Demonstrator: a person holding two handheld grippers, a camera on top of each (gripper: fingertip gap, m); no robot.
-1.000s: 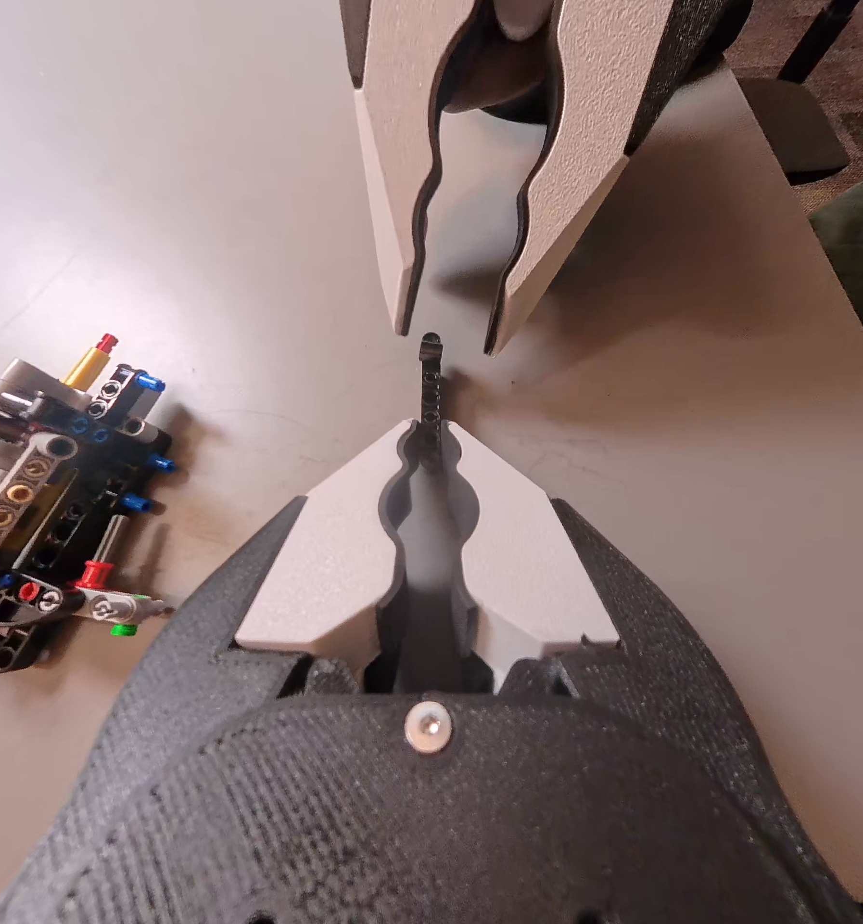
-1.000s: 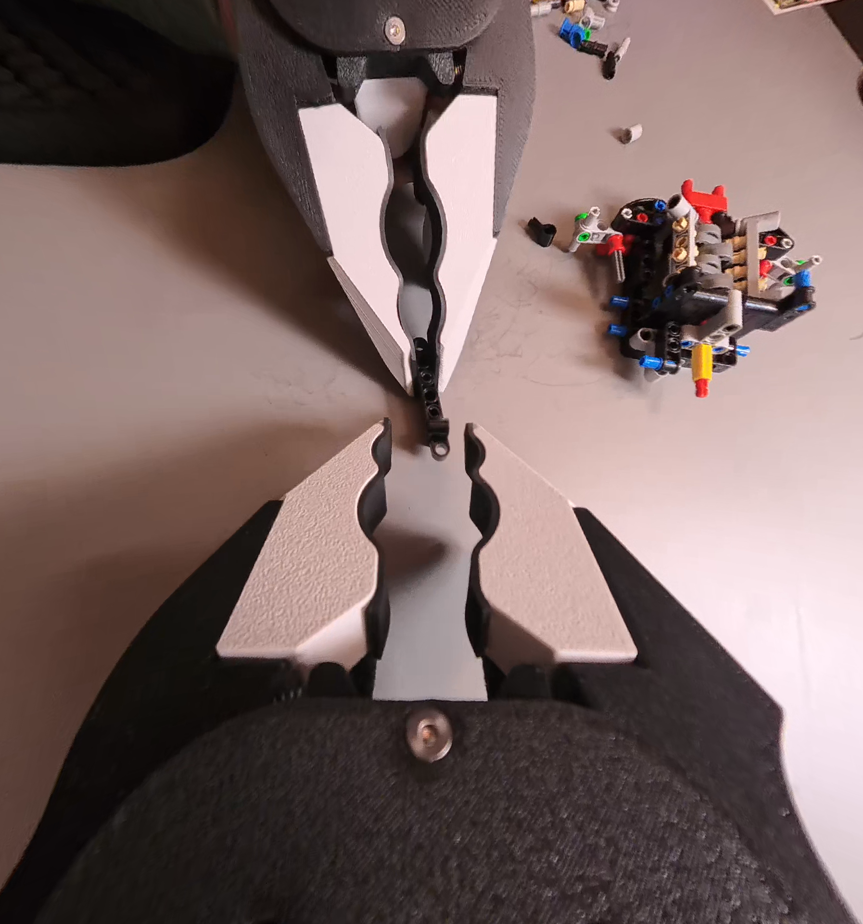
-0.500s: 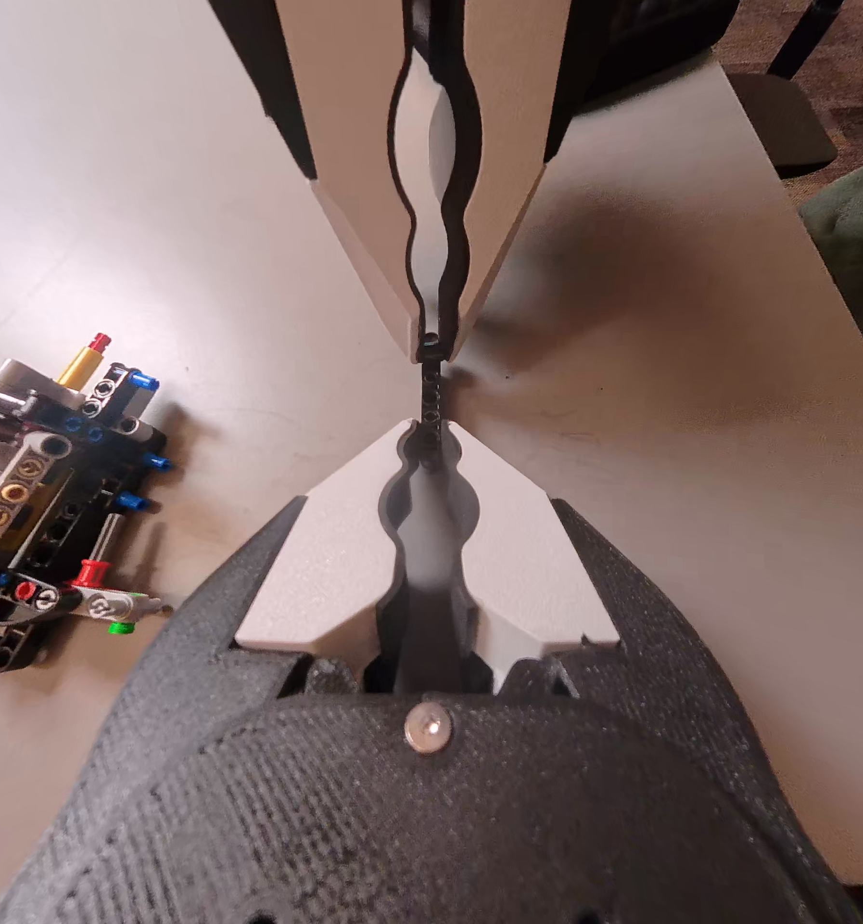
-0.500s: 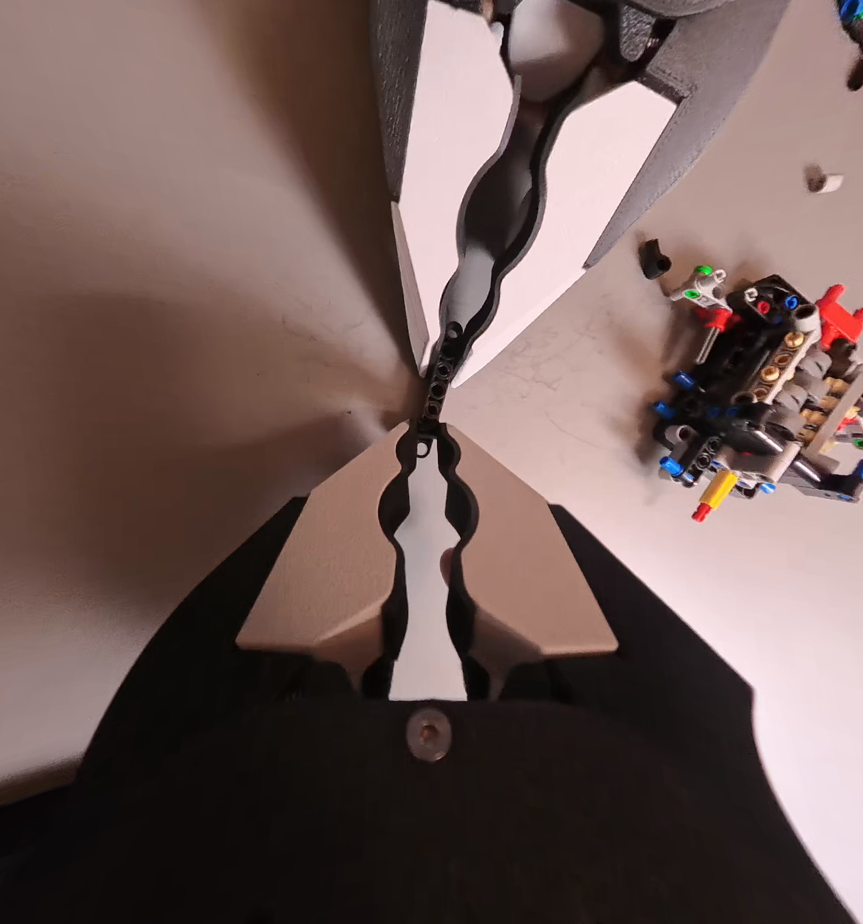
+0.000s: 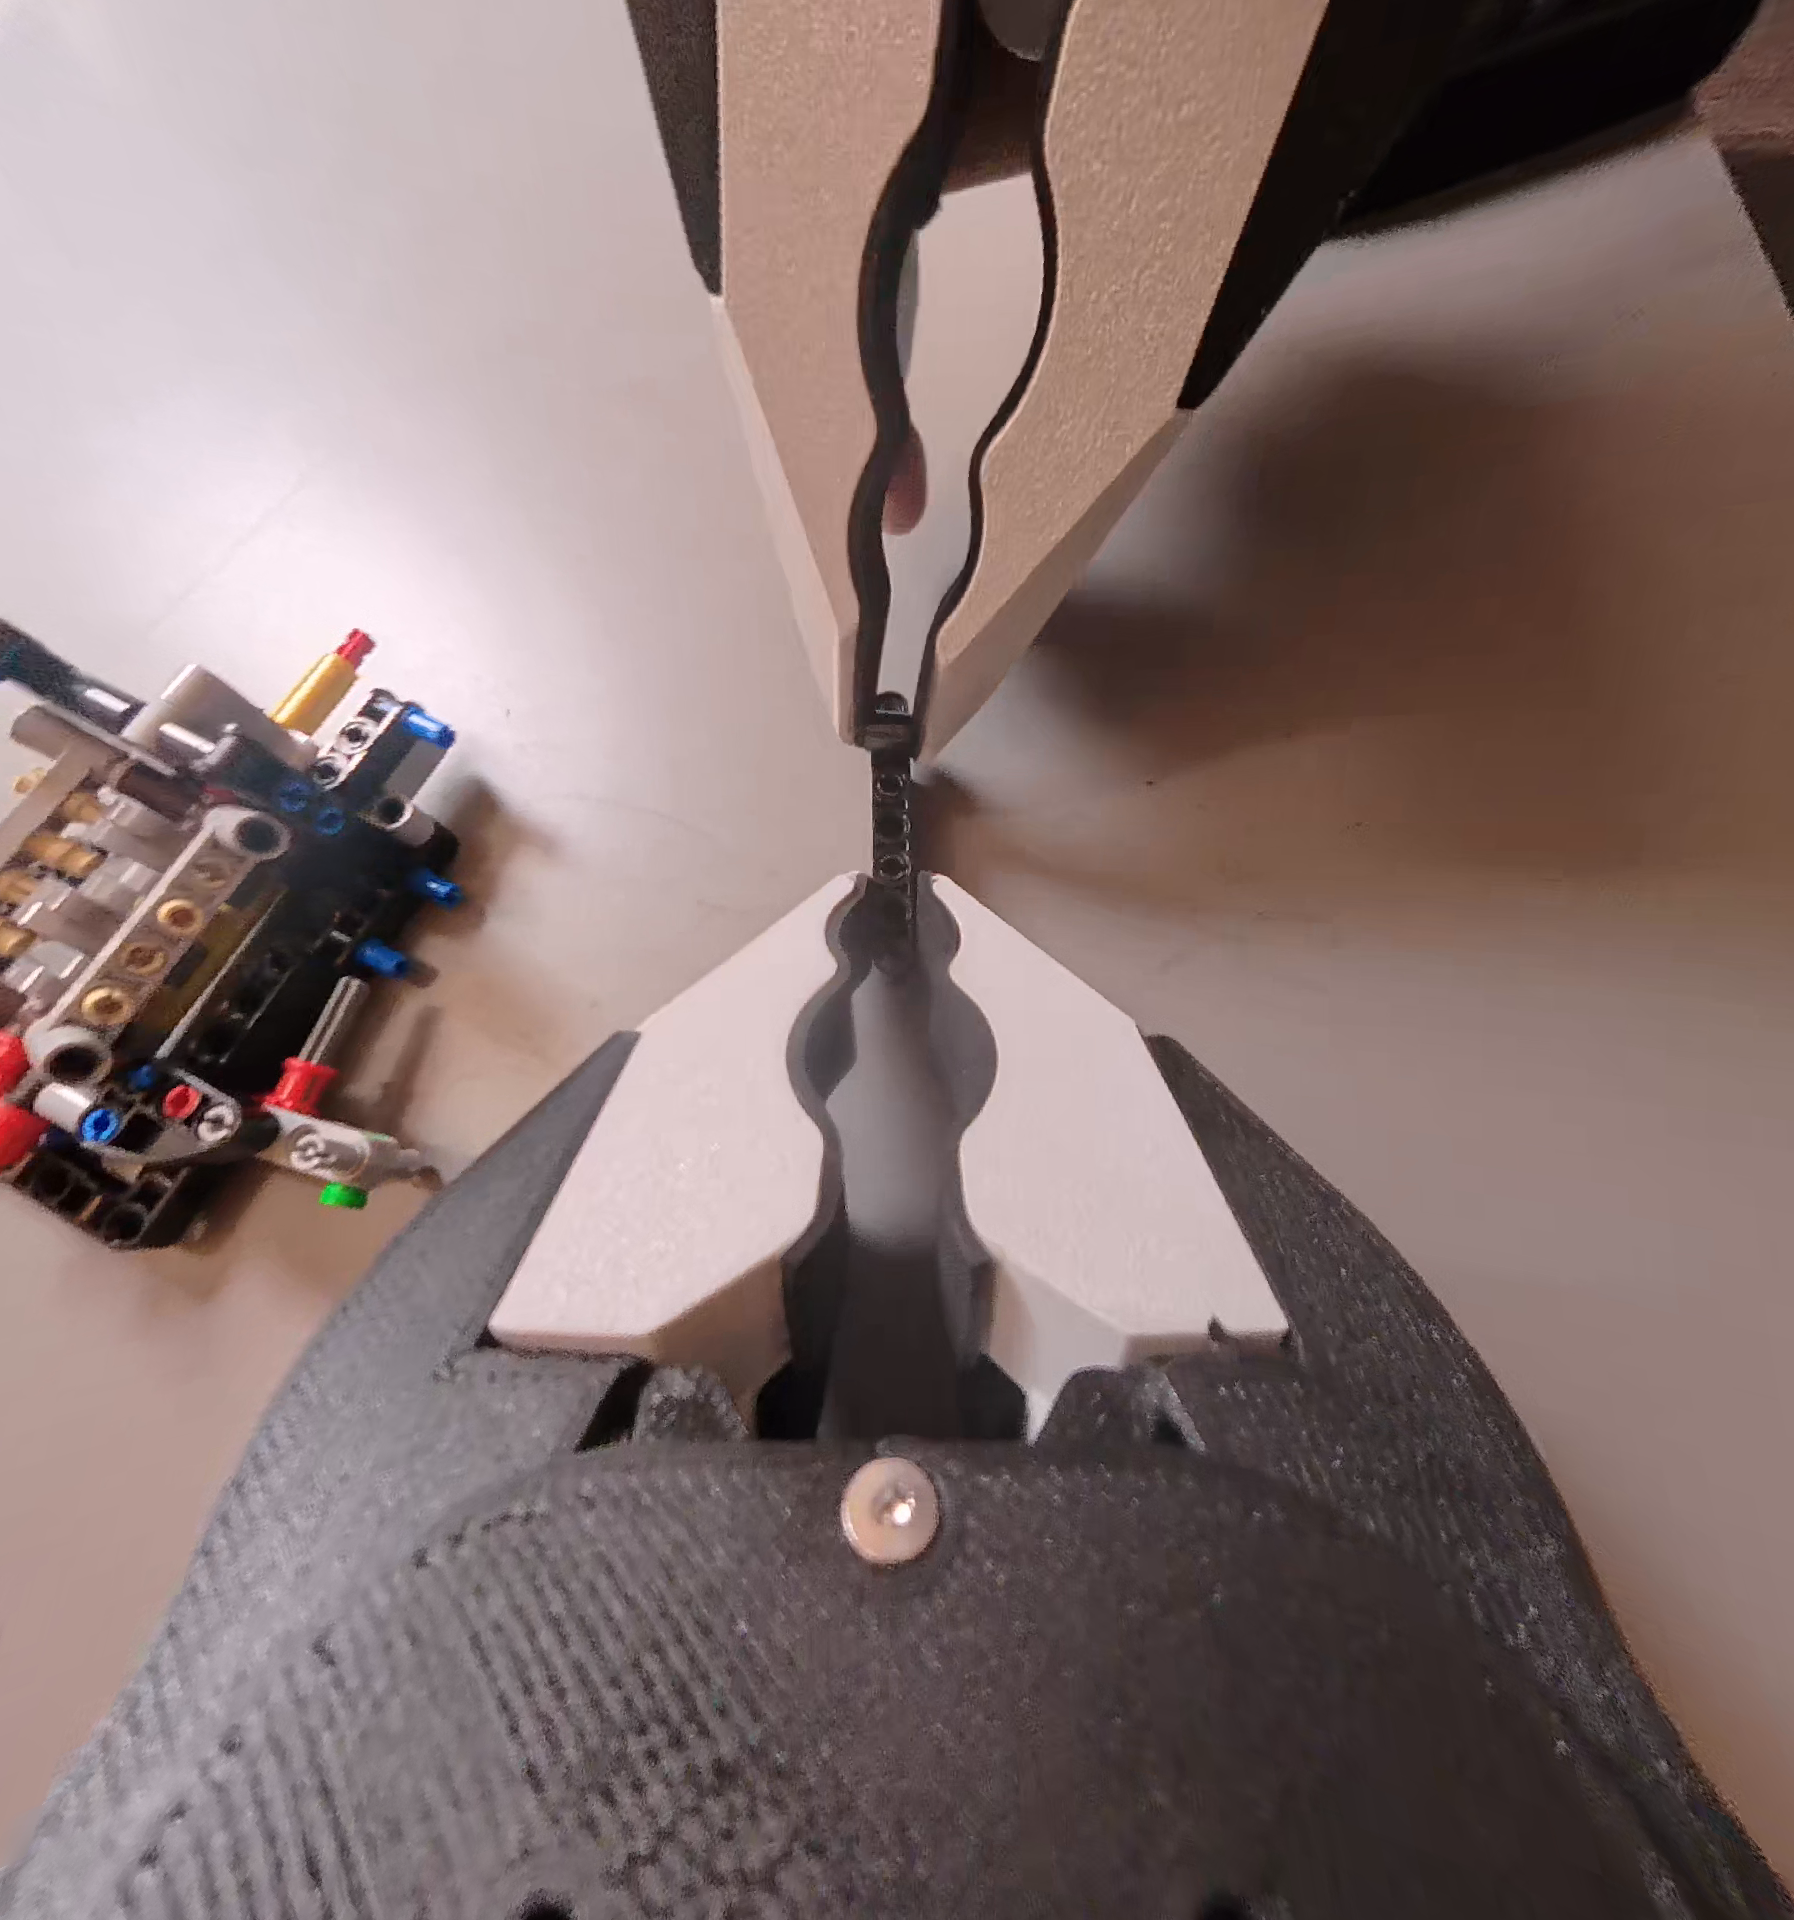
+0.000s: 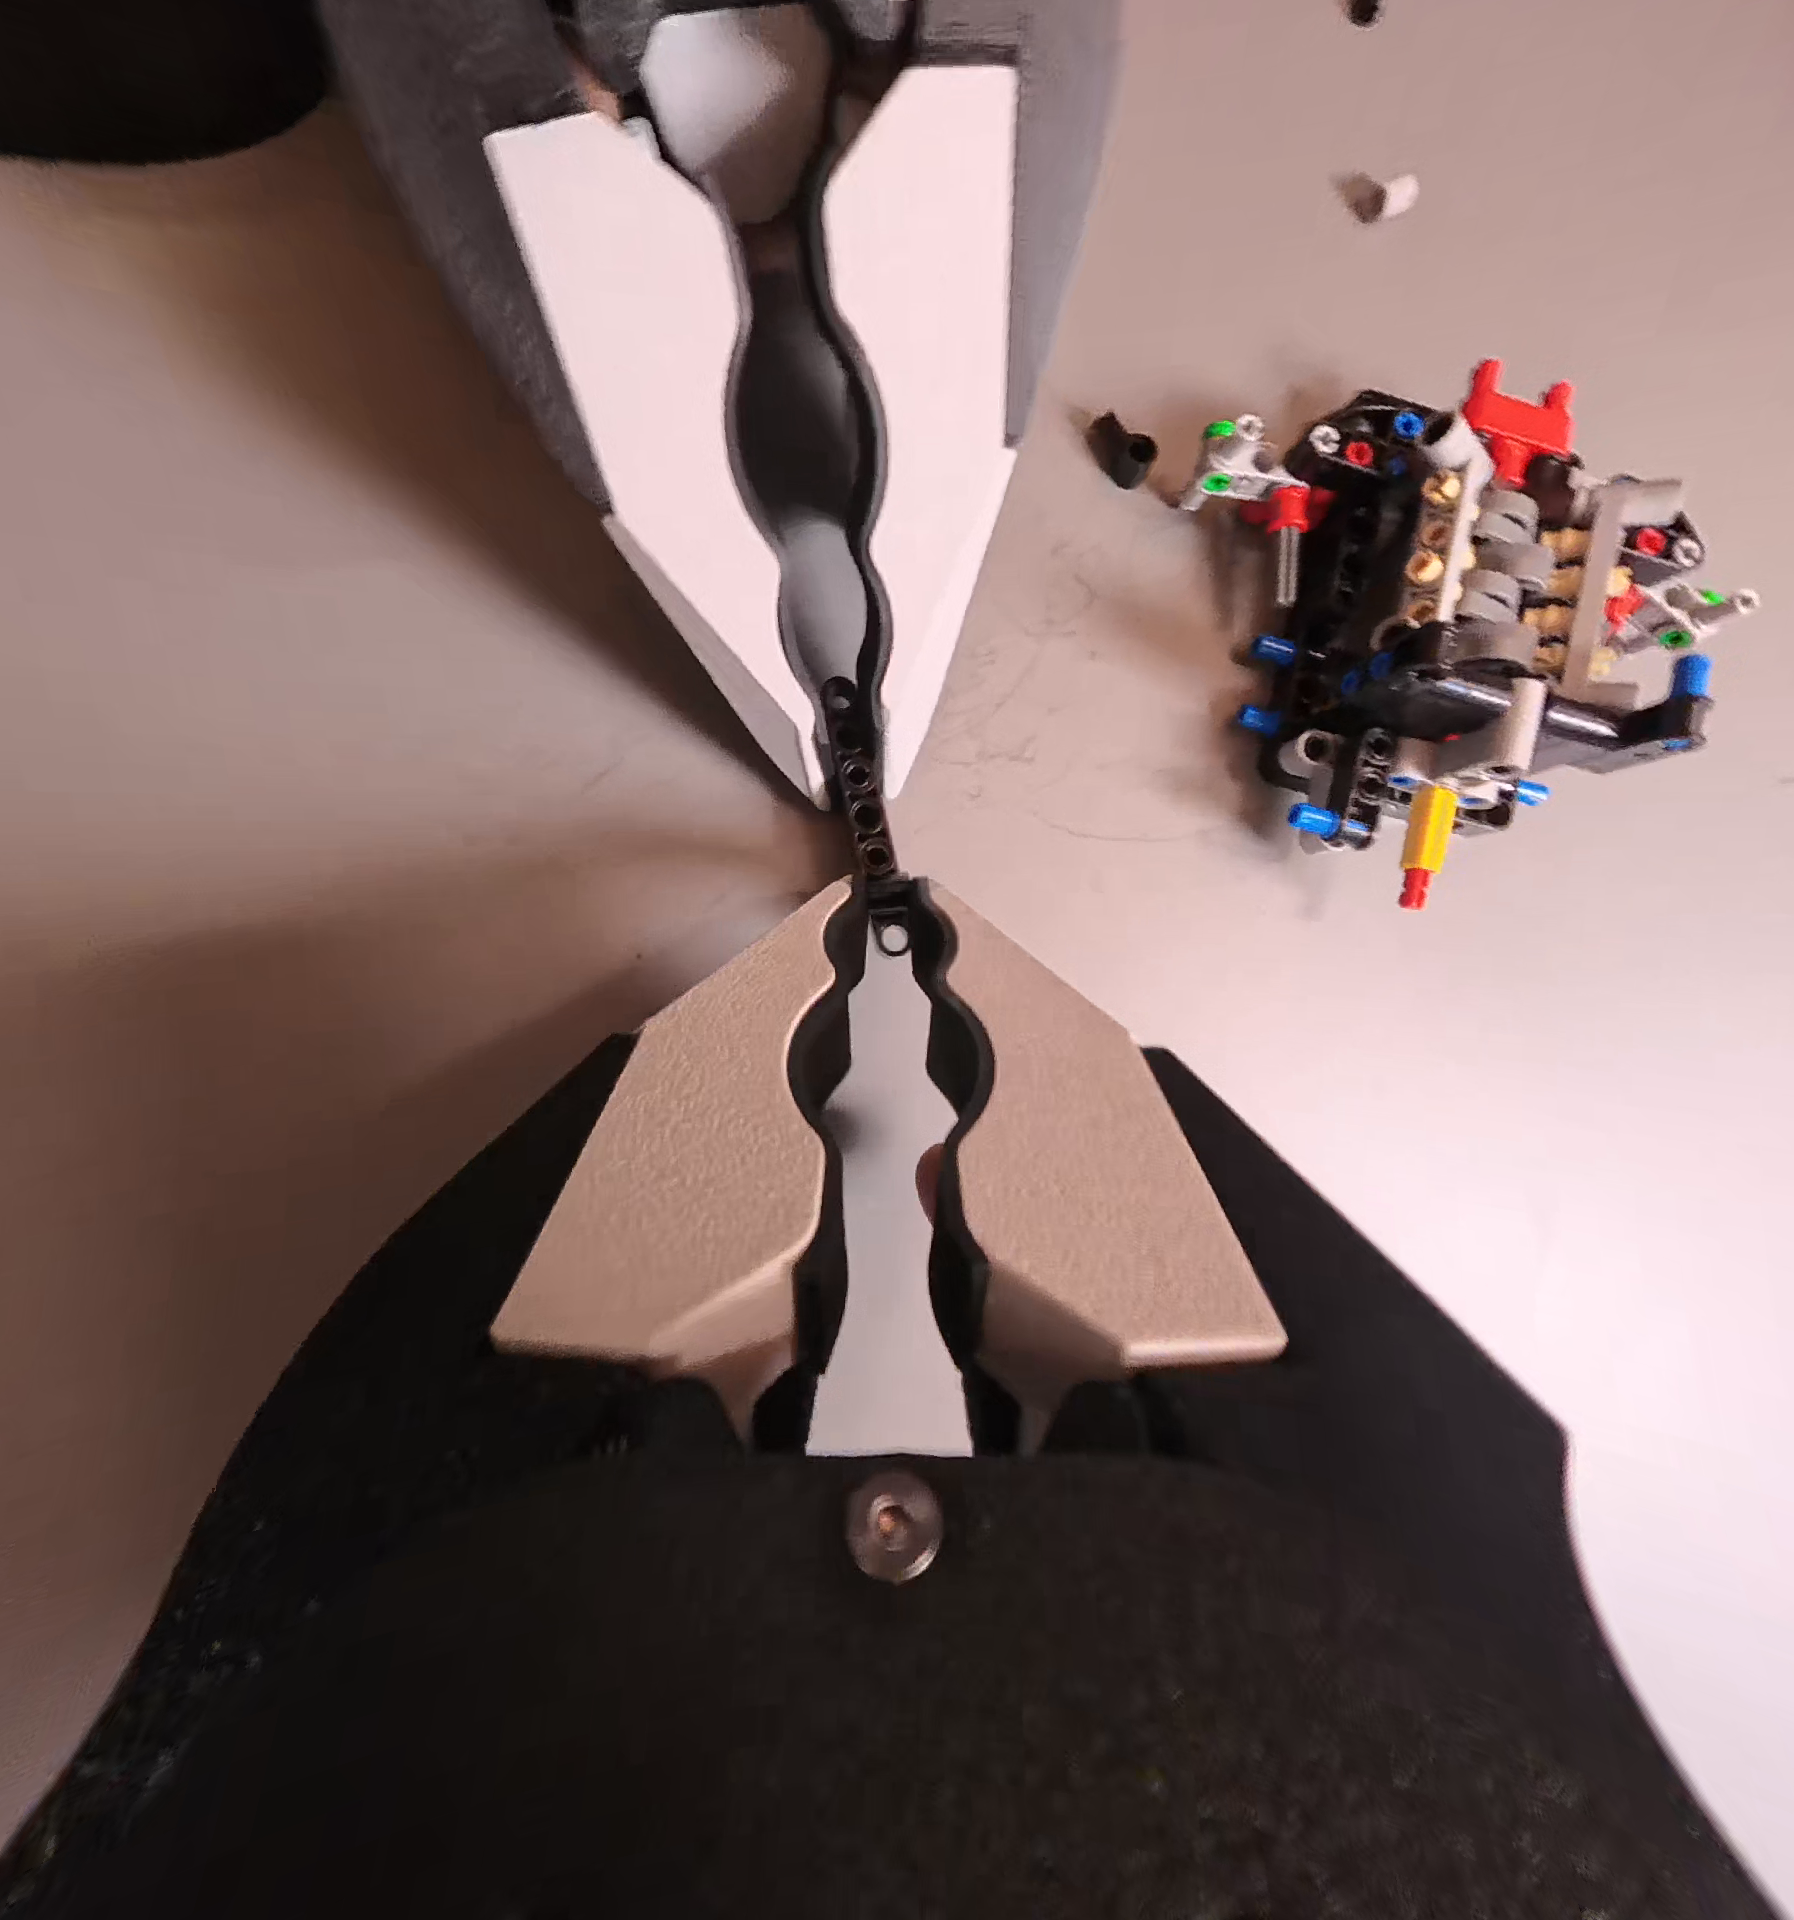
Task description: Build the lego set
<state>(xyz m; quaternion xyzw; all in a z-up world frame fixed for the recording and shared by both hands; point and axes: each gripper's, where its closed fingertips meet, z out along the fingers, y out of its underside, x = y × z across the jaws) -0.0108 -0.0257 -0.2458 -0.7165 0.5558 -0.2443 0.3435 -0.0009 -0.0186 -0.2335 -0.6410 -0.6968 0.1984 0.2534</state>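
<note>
While both grippers pinch it, black beam [image 5: 891, 821] spans them.

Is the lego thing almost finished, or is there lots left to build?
Part is done: a chunky built lego model sits on the table. In hand: the left gripper and right gripper each pinch an end of a thin black beam. Left: joining it on, plus loose pieces.
</note>
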